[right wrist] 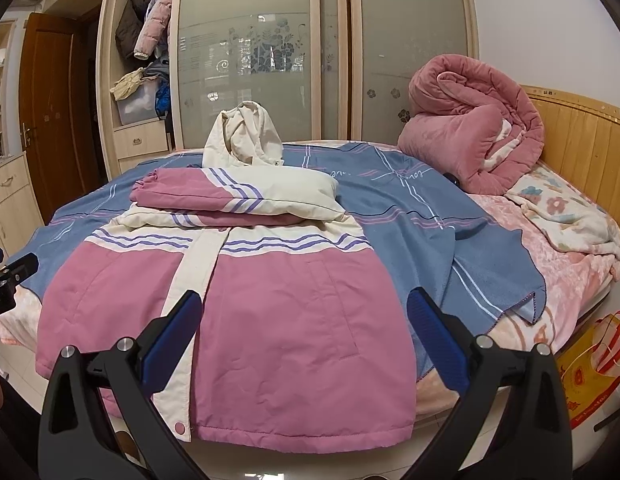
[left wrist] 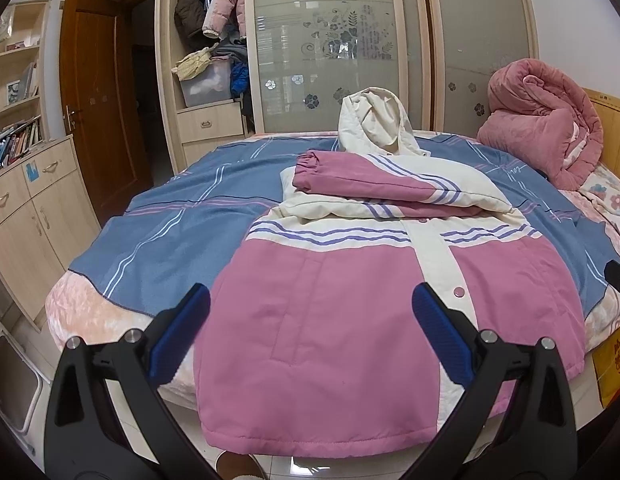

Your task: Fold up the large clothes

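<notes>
Jacket [left wrist: 330,320], pink and cream with purple stripes, lies face up across the near edge of the bed [left wrist: 158,220], its hem hanging just over that edge, both sleeves [left wrist: 374,184] already crossed over the chest and the cream hood [left wrist: 374,120] standing up toward the far edge. Left claw [left wrist: 310,324] hovers released over the hem's left half; right claw [right wrist: 304,324] hovers equally released over the hem's right half, neither touching cloth. The likely step is folding the hem up to the chest: each claw should bite the hem near its own corner, lift together, keep the edge level and taut, and lay it squarely over the sleeves.
</notes>
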`<state>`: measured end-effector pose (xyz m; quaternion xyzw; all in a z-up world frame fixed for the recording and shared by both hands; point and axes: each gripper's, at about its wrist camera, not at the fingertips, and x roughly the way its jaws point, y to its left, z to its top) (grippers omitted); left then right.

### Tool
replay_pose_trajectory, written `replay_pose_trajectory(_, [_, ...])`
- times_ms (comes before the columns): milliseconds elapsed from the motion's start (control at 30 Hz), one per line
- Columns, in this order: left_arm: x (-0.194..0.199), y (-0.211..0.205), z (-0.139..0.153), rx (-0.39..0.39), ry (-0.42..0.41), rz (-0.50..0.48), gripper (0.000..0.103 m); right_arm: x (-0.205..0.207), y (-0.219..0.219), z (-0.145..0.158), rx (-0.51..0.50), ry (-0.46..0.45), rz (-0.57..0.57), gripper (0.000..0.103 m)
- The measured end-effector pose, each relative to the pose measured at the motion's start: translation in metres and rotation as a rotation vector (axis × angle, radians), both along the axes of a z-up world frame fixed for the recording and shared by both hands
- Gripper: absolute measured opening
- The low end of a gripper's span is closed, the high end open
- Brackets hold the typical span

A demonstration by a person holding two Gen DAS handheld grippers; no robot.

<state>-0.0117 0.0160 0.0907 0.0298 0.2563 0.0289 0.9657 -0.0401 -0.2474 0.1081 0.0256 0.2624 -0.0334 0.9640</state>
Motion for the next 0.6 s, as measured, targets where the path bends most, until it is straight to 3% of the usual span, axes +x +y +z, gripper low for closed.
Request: replay_pose_trajectory(600, [0.0025, 0.0028, 0.0001, -0.008, 0.014, -0.008, 0.101, 0.0021, -0.0006, 0.0015, -0.004, 0.012, 0.001, 0.102])
